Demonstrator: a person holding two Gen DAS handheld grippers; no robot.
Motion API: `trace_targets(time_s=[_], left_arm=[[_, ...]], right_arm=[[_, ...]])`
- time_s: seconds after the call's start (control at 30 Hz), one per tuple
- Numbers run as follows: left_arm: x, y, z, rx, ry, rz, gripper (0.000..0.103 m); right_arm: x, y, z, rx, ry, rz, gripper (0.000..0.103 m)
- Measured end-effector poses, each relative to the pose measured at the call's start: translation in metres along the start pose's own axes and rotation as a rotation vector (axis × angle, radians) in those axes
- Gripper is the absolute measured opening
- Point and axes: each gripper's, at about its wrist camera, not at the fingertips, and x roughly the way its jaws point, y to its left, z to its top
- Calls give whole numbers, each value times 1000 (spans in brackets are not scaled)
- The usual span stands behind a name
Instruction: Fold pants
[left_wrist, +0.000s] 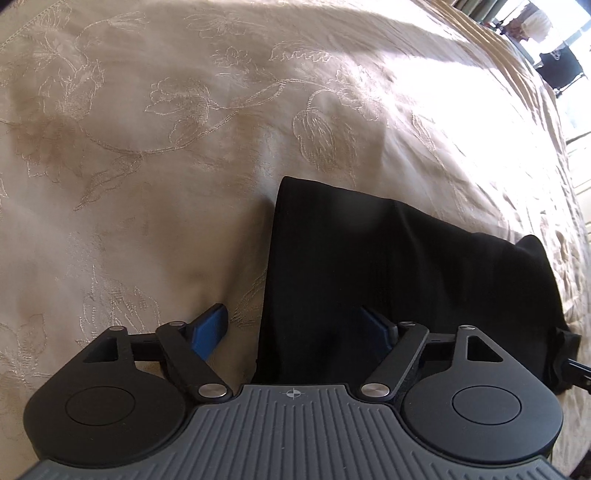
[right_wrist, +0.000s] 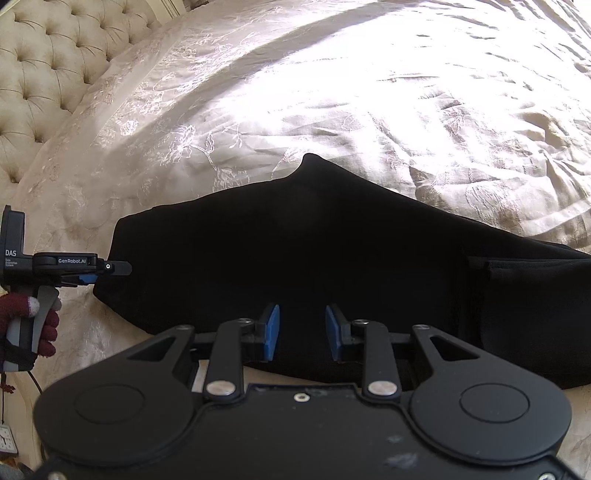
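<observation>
Black pants (right_wrist: 332, 251) lie folded lengthwise on a cream embroidered bedspread (right_wrist: 295, 92). In the left wrist view the pants (left_wrist: 406, 266) run from the lower middle off to the right. My left gripper (left_wrist: 295, 328) is open, its blue pads straddling the pants' left edge; one pad (left_wrist: 208, 328) is over the bedspread (left_wrist: 147, 147), the other over the black cloth. It also shows in the right wrist view (right_wrist: 110, 271) at the pants' left end. My right gripper (right_wrist: 302, 332) is open and empty above the pants' near edge.
A tufted cream headboard (right_wrist: 48, 66) stands at the far left. A gloved hand (right_wrist: 33, 325) holds the left gripper's handle. Bright sunlight falls across the bed. A window and dark furniture (left_wrist: 554, 55) lie beyond the bed's far edge.
</observation>
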Motion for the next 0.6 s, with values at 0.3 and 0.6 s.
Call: trace_targets(time_s=[0.3, 0.6], left_arm=[[35, -28, 10, 84, 82, -74, 102], [31, 1, 10, -79, 48, -181, 102]], right_arm=[[18, 4, 9, 21, 26, 0, 30], [48, -3, 58, 64, -37, -10, 30]])
